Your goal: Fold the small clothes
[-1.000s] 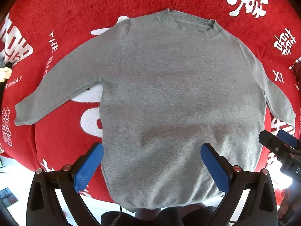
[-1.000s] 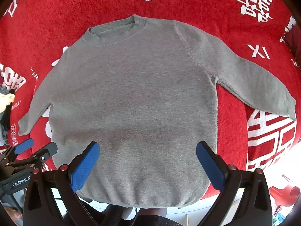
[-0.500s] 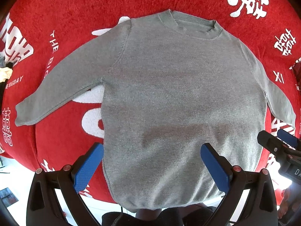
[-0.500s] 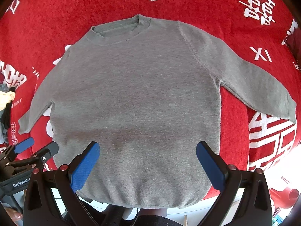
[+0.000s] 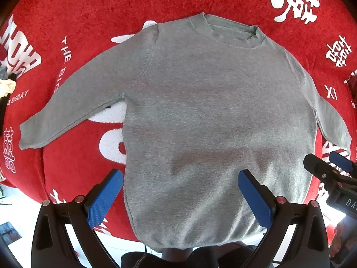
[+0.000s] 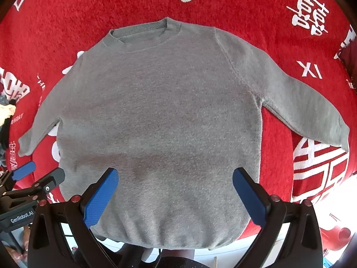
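Observation:
A small grey long-sleeved sweater (image 5: 212,111) lies flat and face up on a red cloth, collar far, both sleeves spread out; it also shows in the right wrist view (image 6: 160,116). Its hem hangs over the near edge. My left gripper (image 5: 180,178) is open and empty, held above the sweater's lower part. My right gripper (image 6: 175,176) is open and empty too, above the same lower part. Each gripper shows at the edge of the other's view, the right one (image 5: 330,174) and the left one (image 6: 35,178).
The red cloth (image 5: 78,33) with white characters covers the whole surface and drops off at the near edge. A pile of dark and cream clothes (image 5: 6,84) lies at the far left. A dark red object (image 6: 350,58) sits at the right edge.
Both grippers have crept slightly toward me, so the sweater sits a little farther up in the views. The sweater itself has not moved. Both grippers stay open.

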The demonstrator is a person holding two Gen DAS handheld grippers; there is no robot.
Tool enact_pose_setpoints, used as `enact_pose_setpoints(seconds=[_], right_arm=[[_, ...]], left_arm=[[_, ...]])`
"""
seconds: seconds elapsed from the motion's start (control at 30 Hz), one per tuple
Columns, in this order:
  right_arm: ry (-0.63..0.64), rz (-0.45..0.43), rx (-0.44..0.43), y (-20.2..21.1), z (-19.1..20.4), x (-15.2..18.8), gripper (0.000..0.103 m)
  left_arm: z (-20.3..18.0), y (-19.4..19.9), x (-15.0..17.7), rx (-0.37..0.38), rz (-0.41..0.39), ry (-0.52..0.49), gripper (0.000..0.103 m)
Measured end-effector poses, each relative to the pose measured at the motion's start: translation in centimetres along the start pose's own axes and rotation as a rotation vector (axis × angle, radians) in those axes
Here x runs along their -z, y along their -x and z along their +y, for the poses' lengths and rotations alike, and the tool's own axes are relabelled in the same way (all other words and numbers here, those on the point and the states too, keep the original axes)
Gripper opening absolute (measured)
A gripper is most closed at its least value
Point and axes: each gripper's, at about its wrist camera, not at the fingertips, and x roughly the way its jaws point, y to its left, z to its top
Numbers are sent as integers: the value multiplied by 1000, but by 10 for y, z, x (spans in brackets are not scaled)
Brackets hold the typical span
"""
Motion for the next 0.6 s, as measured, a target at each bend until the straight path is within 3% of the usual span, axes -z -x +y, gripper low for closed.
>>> enact_pose_setpoints(seconds=[0.6], right_arm=[[26,0,9,-4,-1,0,102]], left_arm=[[-1,1,2,-14,-2,15,103]])
